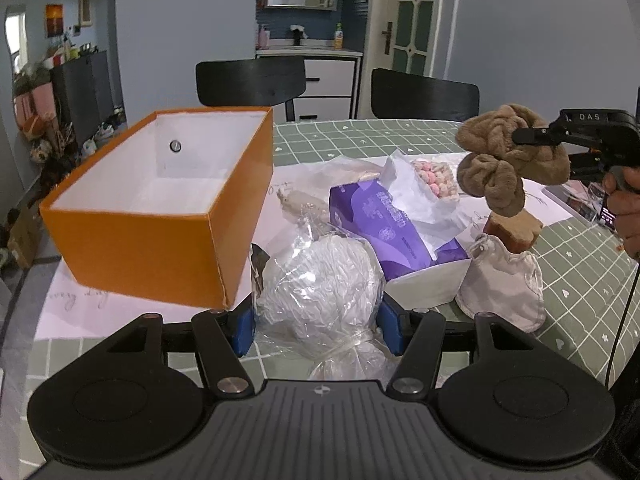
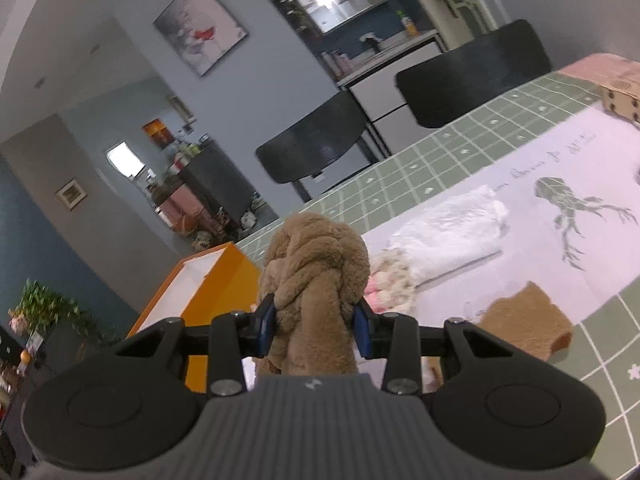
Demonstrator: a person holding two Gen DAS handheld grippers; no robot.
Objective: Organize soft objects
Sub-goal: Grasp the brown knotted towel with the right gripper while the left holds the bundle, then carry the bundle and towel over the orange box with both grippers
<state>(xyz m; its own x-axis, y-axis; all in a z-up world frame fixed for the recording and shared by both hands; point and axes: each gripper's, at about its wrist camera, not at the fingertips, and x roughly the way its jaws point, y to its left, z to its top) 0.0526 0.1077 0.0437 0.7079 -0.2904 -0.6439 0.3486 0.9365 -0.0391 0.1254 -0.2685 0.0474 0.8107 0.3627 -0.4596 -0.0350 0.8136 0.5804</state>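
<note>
Brown knotted plush toy point(image 2: 316, 276) was clamped between the right gripper point(image 2: 316, 326) pads, raised clear of the desk point(image 2: 460, 148). Left gripper point(image 1: 316, 326) was closed on a plastic-wrapped white bundle point(image 1: 320, 292), beside the orange box point(image 1: 160, 204).

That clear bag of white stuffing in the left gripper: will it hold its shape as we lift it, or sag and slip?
The bag probably sags: its crinkled film bulges between the left gripper's blue pads. It looks light for its size, being wispy white filling. The glossy plastic may slide, so gripping nearer the tied neck seems safer.
</note>
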